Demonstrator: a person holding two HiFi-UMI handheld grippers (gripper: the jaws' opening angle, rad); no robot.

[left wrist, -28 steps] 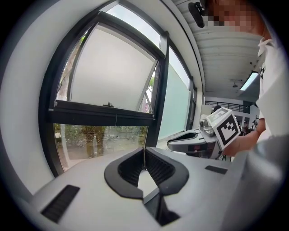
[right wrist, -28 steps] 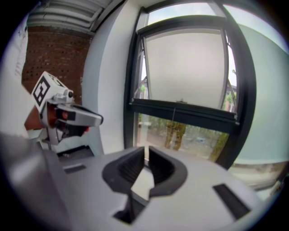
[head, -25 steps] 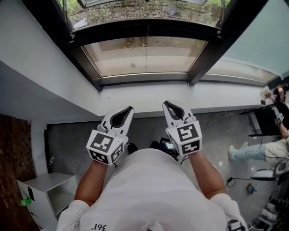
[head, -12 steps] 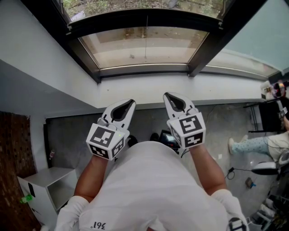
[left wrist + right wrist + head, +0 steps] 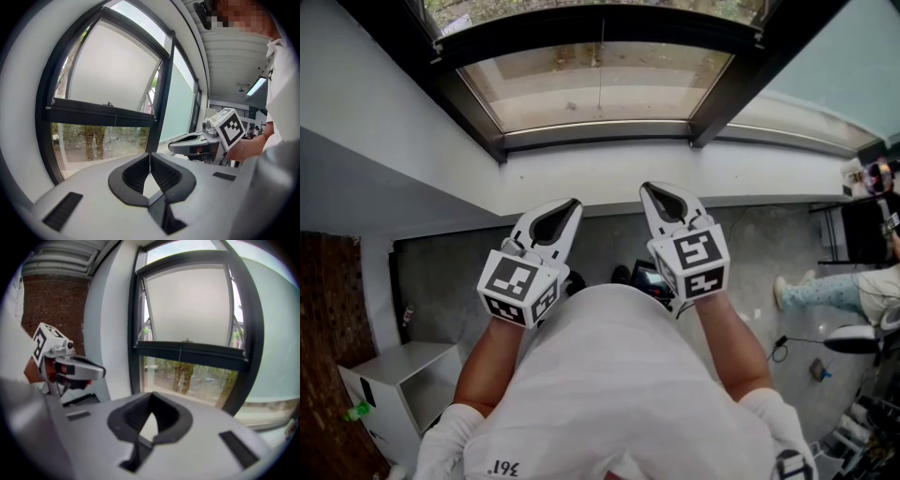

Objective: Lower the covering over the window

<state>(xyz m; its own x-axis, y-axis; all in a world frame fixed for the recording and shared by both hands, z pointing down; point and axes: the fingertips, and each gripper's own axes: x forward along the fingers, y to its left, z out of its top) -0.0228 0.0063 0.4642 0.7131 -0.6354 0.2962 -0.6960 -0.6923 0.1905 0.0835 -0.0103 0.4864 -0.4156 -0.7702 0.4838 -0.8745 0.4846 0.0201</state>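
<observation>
A pale roller blind (image 5: 110, 70) covers the upper part of the black-framed window (image 5: 600, 80); its dark bottom bar (image 5: 187, 354) sits about halfway down, with clear glass below. A thin pull cord (image 5: 180, 357) hangs from the bar's middle. My left gripper (image 5: 573, 202) and right gripper (image 5: 646, 187) are side by side in front of the white sill (image 5: 609, 183), pointing at the window and apart from it. Both are shut with nothing between the jaws, as the left gripper (image 5: 150, 154) and right gripper (image 5: 151, 394) views show.
A white cabinet (image 5: 398, 384) stands at the lower left beside a brick wall (image 5: 328, 319). A dark device (image 5: 649, 279) lies on the grey floor by my feet. A seated person's legs (image 5: 825, 295) and cables are at the right.
The head view has tipped a little, so the window sits slightly higher in frame. Both grippers keep their places, still shut.
</observation>
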